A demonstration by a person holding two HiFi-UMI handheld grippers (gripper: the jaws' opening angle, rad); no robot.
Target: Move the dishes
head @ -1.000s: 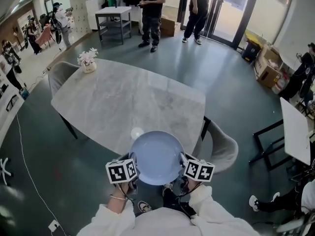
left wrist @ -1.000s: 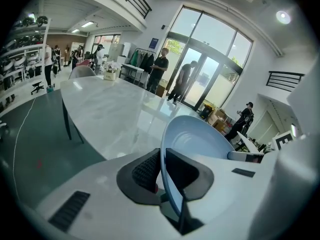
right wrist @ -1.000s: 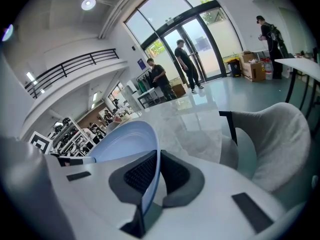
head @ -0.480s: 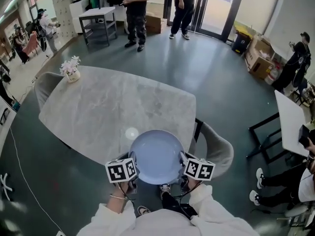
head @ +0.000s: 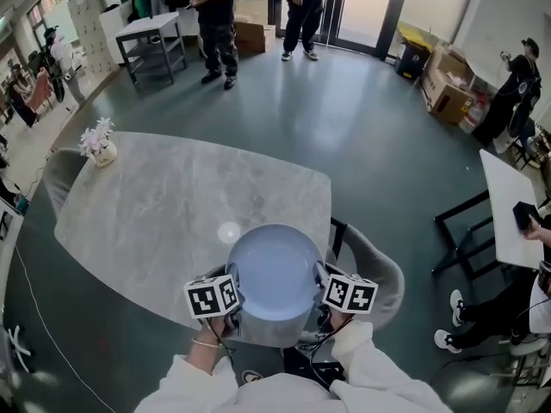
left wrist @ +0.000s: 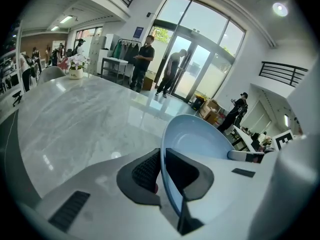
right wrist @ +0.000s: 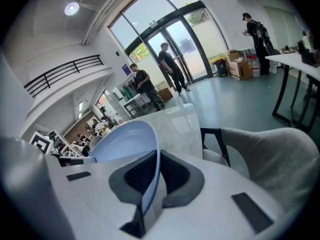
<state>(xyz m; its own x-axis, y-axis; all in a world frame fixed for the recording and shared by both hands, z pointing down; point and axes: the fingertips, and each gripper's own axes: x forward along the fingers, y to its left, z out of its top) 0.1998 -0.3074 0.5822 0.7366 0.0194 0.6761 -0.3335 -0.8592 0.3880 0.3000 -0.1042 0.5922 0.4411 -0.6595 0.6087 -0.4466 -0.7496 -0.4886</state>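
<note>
Head view: you hold a pale blue plate [head: 275, 269] about level over the near edge of the marble table [head: 164, 205], carried between both grippers. It appears to sit clear of the tabletop, not resting on it.

- Left gripper [head: 234, 289]: on the plate's left rim. Left gripper view shows its jaws closed on the thin rim, one pad on each face.
- Right gripper [head: 318, 284]: on the opposite rim. Right gripper view shows the rim clamped the same way.
- Two opposed grips likely keep a wide, shallow dish from tipping.
- Small flower pot [head: 99, 149]: at the table's far left end, well apart from the plate.
- Grey chair [head: 379, 274]: just beside the table's near right corner.

Judgement: mid-carry, plate not yet set down.
</note>
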